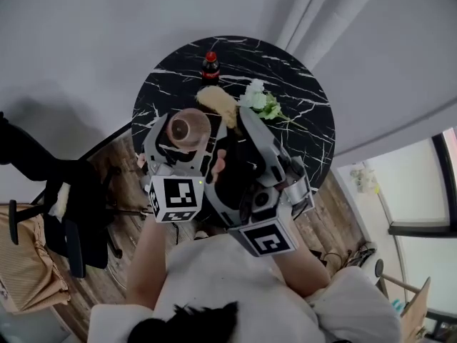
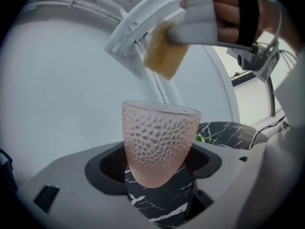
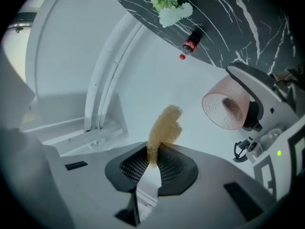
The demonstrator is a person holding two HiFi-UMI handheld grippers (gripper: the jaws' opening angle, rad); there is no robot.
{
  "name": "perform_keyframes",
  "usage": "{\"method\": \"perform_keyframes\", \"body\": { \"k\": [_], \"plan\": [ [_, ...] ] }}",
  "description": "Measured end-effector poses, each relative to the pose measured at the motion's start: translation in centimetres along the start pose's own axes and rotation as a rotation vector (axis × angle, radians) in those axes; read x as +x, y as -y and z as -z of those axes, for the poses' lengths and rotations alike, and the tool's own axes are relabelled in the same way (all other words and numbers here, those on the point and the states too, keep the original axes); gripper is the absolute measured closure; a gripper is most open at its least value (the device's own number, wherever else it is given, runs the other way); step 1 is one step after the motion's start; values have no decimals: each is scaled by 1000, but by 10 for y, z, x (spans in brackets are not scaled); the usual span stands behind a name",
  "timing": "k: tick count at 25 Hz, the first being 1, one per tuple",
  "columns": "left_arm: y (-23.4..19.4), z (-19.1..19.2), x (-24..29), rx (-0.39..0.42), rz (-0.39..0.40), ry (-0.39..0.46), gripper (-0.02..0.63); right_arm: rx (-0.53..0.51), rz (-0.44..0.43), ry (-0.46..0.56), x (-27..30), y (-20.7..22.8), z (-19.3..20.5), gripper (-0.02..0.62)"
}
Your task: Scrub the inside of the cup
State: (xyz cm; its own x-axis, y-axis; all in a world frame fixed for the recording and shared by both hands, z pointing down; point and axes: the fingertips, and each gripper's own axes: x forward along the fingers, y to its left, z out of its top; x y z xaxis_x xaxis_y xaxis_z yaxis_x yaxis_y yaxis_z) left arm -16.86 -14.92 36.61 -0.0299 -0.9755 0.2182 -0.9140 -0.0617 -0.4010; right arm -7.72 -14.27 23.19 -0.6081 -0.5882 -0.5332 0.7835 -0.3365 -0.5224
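A pink dimpled cup (image 2: 161, 142) stands upright between the jaws of my left gripper (image 2: 159, 175), which is shut on its lower half. In the head view the cup (image 1: 187, 126) shows its open mouth, held above the near edge of the round black marble table (image 1: 314, 131). My right gripper (image 3: 151, 159) is shut on the bottom edge of a yellow-brown sponge (image 3: 164, 128), which sticks out past the jaws. The sponge (image 2: 165, 56) hangs above and slightly right of the cup's rim, apart from it. In the right gripper view the cup (image 3: 226, 109) is to the right, mouth toward the camera.
On the table stand a cola bottle (image 1: 210, 66) with a red cap and a bunch of white flowers with green leaves (image 1: 258, 98). A black office chair (image 1: 71, 213) stands on the wooden floor at left. White pipes (image 1: 314, 13) run up the wall behind.
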Motion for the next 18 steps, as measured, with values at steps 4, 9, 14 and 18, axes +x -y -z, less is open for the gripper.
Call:
{"method": "perform_keyframes", "body": {
  "k": [4, 9, 14, 18],
  "plan": [
    [-2, 3, -4, -84, 41, 17, 250, -81, 18, -49, -11, -8, 2, 540],
    [7, 12, -4, -111, 101, -4, 250, -159, 55, -60, -26, -16, -7, 540],
    [13, 23, -4, -159, 121, -27, 250, -272, 148, -82, -47, -22, -20, 540],
    [18, 28, -3, -214, 149, -35, 250, -383, 226, -85, -62, -30, -40, 540]
  ]
}}
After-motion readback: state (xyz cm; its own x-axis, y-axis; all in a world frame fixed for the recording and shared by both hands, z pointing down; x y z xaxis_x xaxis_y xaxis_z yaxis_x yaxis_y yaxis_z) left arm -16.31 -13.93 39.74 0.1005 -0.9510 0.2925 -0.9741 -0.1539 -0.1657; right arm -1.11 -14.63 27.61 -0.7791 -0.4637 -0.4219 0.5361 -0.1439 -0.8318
